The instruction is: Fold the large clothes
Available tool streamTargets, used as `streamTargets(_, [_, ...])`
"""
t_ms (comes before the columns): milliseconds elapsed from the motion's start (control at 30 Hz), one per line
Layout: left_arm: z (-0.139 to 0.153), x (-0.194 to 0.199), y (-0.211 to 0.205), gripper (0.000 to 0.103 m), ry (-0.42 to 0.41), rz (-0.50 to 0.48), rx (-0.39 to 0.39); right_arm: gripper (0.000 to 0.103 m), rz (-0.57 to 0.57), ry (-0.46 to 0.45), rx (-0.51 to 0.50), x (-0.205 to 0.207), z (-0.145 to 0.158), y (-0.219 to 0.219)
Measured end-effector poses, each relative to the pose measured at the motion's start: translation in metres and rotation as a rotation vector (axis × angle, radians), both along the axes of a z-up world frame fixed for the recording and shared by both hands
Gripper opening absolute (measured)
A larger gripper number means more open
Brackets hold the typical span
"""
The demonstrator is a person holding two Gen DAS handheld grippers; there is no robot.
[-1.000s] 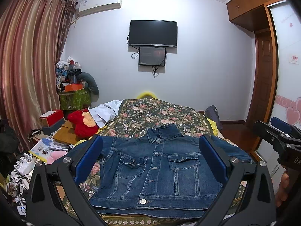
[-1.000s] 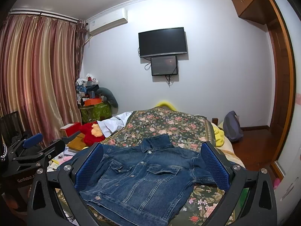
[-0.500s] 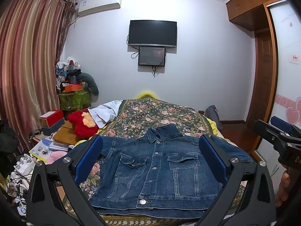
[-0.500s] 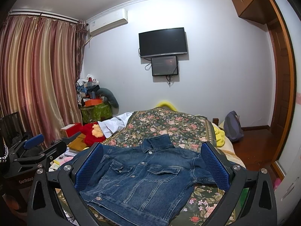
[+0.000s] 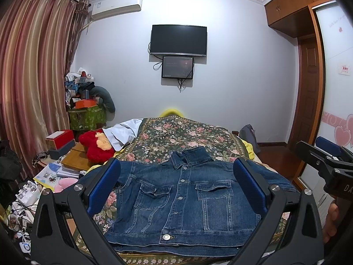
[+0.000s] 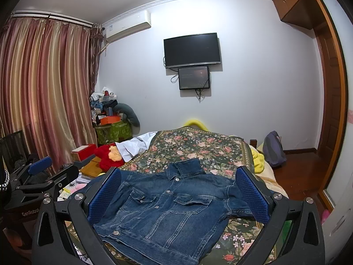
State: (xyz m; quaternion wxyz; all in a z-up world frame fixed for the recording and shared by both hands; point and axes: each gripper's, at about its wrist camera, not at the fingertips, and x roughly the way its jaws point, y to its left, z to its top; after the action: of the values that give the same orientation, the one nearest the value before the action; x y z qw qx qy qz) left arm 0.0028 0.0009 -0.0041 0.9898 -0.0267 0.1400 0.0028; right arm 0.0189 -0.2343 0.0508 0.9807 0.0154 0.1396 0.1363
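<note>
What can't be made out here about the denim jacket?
- Left wrist view: the denim jacket sleeve ends sit behind the left gripper fingers.
- Right wrist view: the right gripper fingers cover both sleeves; the hem is cut off by the bottom edge.
- Either view: the jacket's back lies against the floral bedspread.

The jacket (image 5: 183,201) is dark blue denim with metal buttons and two flapped chest pockets. It lies flat and face up on the floral bed (image 5: 187,137), buttoned down the front, collar toward 12 o'clock and hem toward 6 o'clock at the bed's near end. In the right wrist view the jacket (image 6: 167,209) lies skewed, hem toward 7 o'clock, one sleeve bent at 3 o'clock.
</note>
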Motion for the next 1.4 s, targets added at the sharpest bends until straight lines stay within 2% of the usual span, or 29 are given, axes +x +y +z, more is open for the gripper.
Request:
streamTargets(933, [0.001,0.004,0.001,0.103,0.004,0.002,-0.01,0.103,0.002,0.008,-0.003,0.0,0.002,0.007])
streamTargets(1200, [-0.008,0.028,0.019,0.103,0.039,0.041,-0.021,0.103,0.012,0.055,-0.015,0.028,-0.006,0.021])
streamTargets(1300, [-0.016,0.043,0.031,0.103,0.071,0.073,-0.033,0.103,0.014,0.084,-0.027,0.047,-0.013,0.027])
streamTargets(1400, [-0.03,0.069,0.052,0.103,0.134,0.076,-0.085,0.103,0.016,0.128,-0.042,0.072,-0.019,0.034])
